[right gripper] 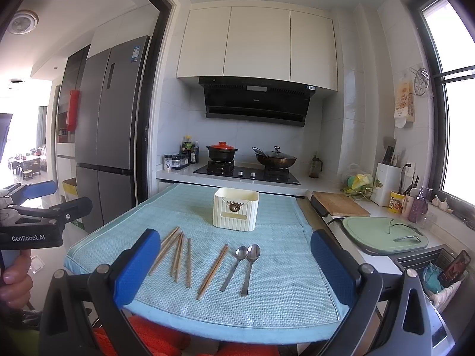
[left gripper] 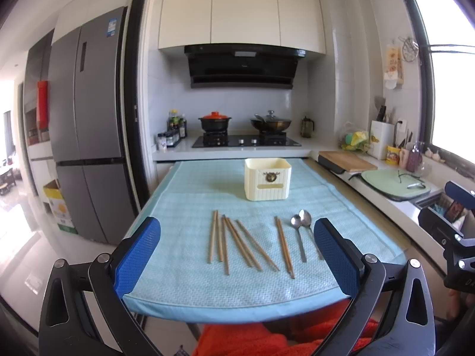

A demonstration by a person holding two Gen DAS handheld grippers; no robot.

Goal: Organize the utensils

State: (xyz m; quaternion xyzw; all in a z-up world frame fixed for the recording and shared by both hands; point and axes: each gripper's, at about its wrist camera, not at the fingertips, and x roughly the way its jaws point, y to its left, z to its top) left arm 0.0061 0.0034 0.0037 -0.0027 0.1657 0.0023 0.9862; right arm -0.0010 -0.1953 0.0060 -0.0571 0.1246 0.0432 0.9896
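Several wooden chopsticks (left gripper: 237, 243) lie loose on a light blue mat (left gripper: 190, 279), with one pair (left gripper: 284, 247) set apart to the right. Two metal spoons (left gripper: 299, 231) lie right of them. A cream utensil holder (left gripper: 267, 182) stands upright at the mat's far side. My left gripper (left gripper: 237, 255) is open and empty, held back above the mat's near edge. In the right wrist view the chopsticks (right gripper: 178, 255), the pair (right gripper: 213, 271), the spoons (right gripper: 245, 267) and the holder (right gripper: 236, 209) show too. My right gripper (right gripper: 234, 270) is open and empty above the near edge.
A counter on the right holds a wooden cutting board (right gripper: 340, 204), a green board (right gripper: 383, 233) and a sink basket (right gripper: 439, 273). A stove with a clay pot (left gripper: 215, 121) and a wok (left gripper: 270, 123) is behind. A grey fridge (left gripper: 86, 124) stands left.
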